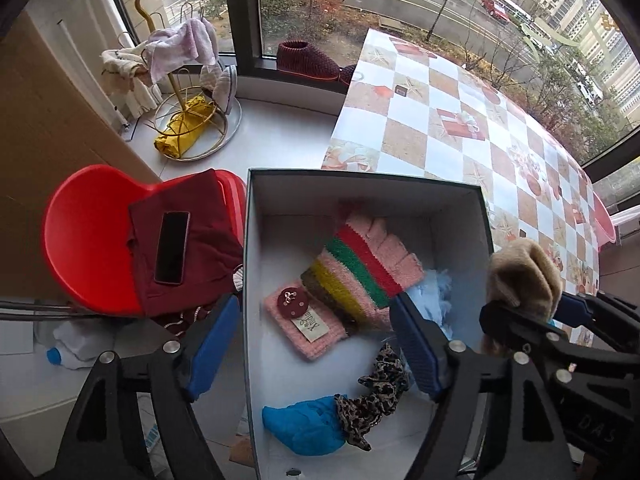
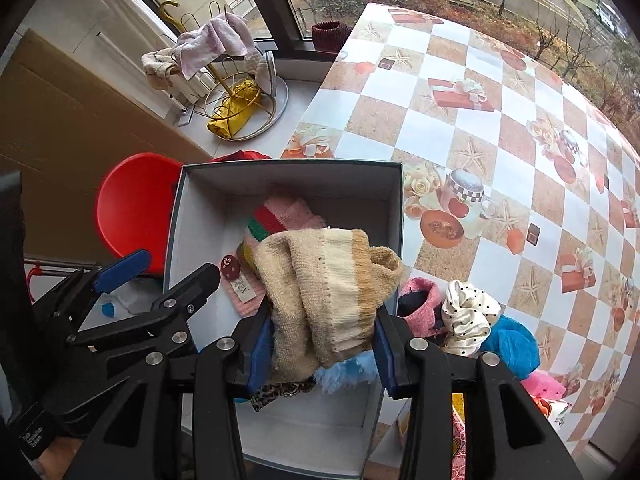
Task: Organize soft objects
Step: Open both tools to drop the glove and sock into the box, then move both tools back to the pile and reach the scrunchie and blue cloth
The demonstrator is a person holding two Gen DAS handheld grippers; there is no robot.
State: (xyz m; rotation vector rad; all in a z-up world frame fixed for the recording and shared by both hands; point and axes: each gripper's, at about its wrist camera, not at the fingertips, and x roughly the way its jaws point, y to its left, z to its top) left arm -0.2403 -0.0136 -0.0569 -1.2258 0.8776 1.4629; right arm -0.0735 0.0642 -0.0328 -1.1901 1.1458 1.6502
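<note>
An open grey box (image 1: 360, 176) (image 2: 288, 164) holds a pink striped knit (image 1: 352, 276) (image 2: 280, 216), a blue cloth (image 1: 304, 424), a leopard scrunchie (image 1: 376, 392) and a pale blue fluffy piece (image 1: 434, 292). My left gripper (image 1: 314, 346) (image 2: 160, 276) hangs open over the box's left side, with nothing between its pads. My right gripper (image 2: 323, 354) (image 1: 536, 308) hovers over the box's right side. It is shut on a bulky beige knit (image 2: 328, 292) (image 1: 520, 276), with a pad against each side.
On the checkered table (image 2: 460, 120) right of the box lie a pink knit (image 2: 418, 300), a white dotted scrunchie (image 2: 468, 316), a blue plush piece (image 2: 514, 344) and a pink item (image 2: 544, 388). A red chair (image 1: 88, 240) at left carries a dark red garment and a phone (image 1: 172, 248). A gold rack (image 1: 188, 92) stands by the window.
</note>
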